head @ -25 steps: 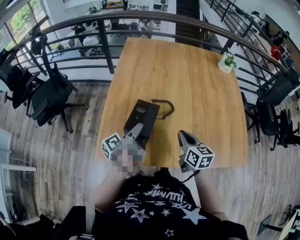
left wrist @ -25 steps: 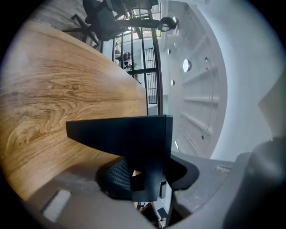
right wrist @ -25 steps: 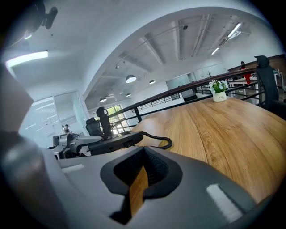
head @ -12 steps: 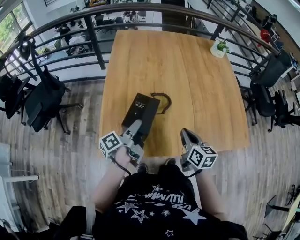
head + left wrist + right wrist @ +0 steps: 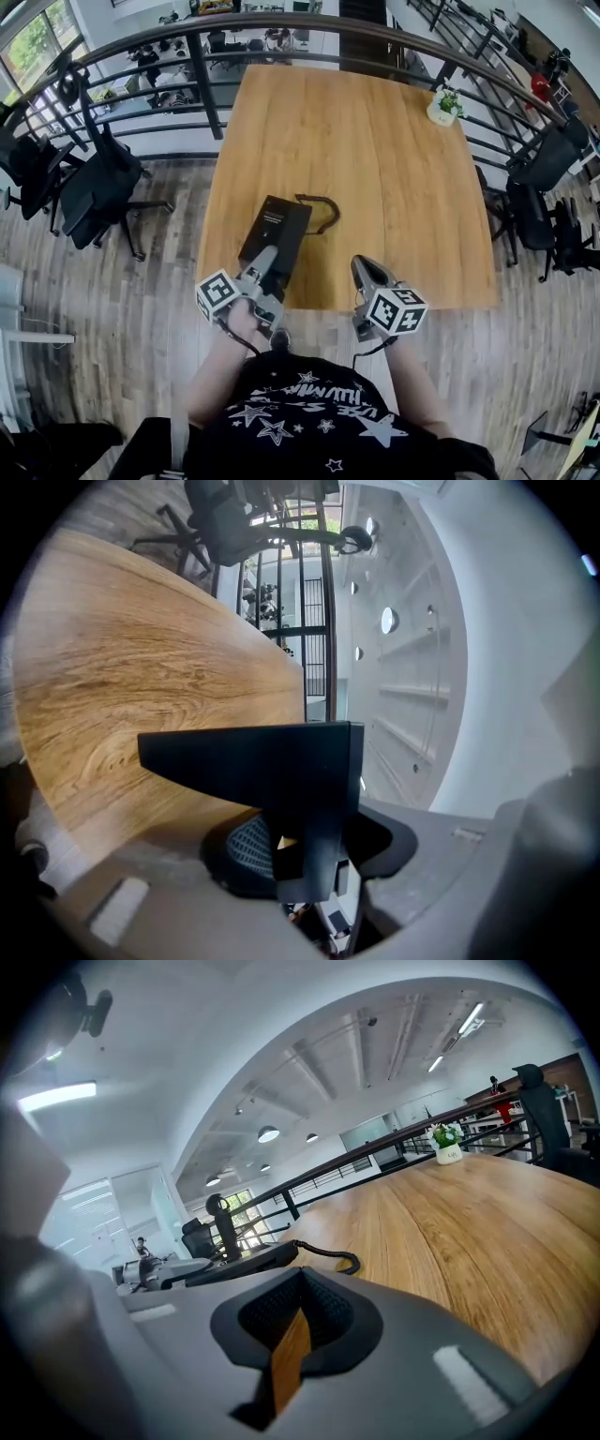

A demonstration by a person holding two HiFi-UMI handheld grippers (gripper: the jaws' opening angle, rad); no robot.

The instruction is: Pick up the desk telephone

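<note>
The left hand-held gripper [image 5: 268, 262] is clamped on the near end of the flat black plastic desk telephone [image 5: 273, 225], which I judge may pivot and slip free.

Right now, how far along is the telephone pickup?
Done: the left gripper is closed on the desk telephone at its near end. In hand: that grip; the right gripper is empty, jaws nearly together. Left: the lift. The phone looks low over the table, cord lying on it.

Tabletop [image 5: 394, 187] free right of telephone [image 5: 274, 232]; potted plant [image 5: 442, 104] far corner.
</note>
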